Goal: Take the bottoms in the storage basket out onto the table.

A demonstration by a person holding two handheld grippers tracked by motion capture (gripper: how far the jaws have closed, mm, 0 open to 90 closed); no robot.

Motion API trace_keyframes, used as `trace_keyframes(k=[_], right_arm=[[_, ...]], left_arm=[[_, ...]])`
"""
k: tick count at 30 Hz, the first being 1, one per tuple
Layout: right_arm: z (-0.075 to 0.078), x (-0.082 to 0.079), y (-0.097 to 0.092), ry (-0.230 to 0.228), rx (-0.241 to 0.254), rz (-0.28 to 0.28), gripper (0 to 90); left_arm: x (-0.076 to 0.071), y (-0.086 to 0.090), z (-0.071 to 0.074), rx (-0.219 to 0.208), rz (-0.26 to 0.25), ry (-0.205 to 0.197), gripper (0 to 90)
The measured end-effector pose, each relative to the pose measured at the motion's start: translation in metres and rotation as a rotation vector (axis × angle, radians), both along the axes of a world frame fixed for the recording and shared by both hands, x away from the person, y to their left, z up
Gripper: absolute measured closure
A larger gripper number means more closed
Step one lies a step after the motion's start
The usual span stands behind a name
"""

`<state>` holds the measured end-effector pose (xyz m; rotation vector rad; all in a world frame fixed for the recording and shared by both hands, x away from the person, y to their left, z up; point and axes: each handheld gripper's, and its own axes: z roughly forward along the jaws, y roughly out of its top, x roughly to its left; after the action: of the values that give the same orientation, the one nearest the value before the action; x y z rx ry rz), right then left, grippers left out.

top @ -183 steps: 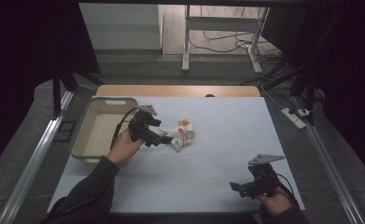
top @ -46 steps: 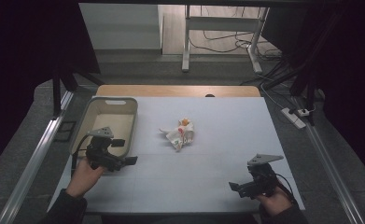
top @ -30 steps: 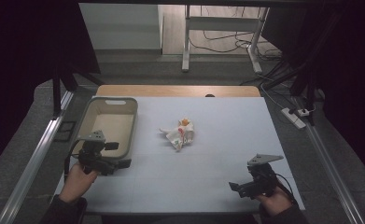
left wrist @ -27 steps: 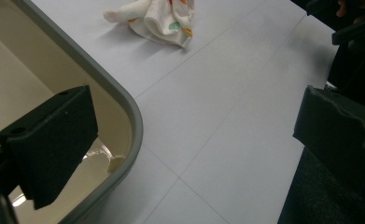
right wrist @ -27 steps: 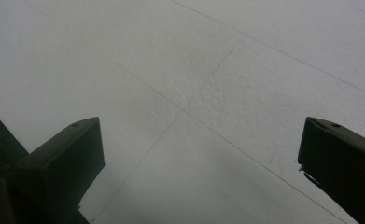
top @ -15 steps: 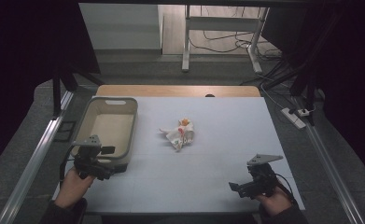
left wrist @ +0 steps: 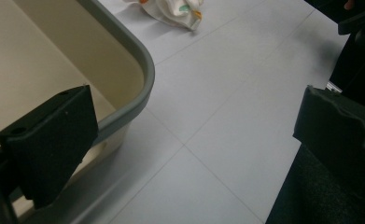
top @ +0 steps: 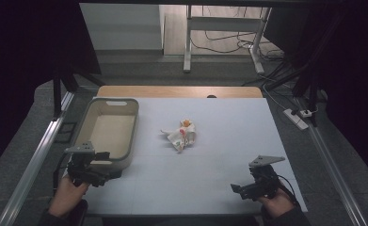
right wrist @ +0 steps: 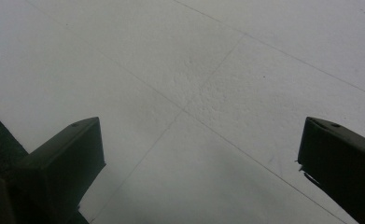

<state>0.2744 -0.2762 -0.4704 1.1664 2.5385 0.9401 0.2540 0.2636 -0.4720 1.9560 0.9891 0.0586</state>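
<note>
My left claw hangs with jaws wide apart and nothing between them, the near corner of the beige bin just beside it. The crumpled cloth lies well ahead, off to its right. My right claw is spread too, over bare table.

left gripper jaws apart (low, near edge), right gripper likewise
</note>
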Motion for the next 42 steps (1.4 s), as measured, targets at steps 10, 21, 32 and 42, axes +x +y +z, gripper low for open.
trace_keyframes(k=[10,21,32,42], right_arm=[[0.0,0.0,0.0,0.002,-0.003,-0.001,0.2],[0.0,0.0,0.001,0.002,-0.004,-0.002,0.2],[0.0,0.0,0.001,0.002,-0.006,-0.001,0.2],[0.0,0.0,0.001,0.003,-0.006,-0.001,0.2]], left_arm=[[-0.011,0.009,-0.005,0.014,0.028,0.012,0.0],[-0.019,0.022,-0.01,0.015,0.071,0.022,0.0],[-0.025,0.033,-0.013,0.015,0.104,0.03,0.0],[-0.03,0.04,-0.013,0.027,0.132,0.03,0.0]])
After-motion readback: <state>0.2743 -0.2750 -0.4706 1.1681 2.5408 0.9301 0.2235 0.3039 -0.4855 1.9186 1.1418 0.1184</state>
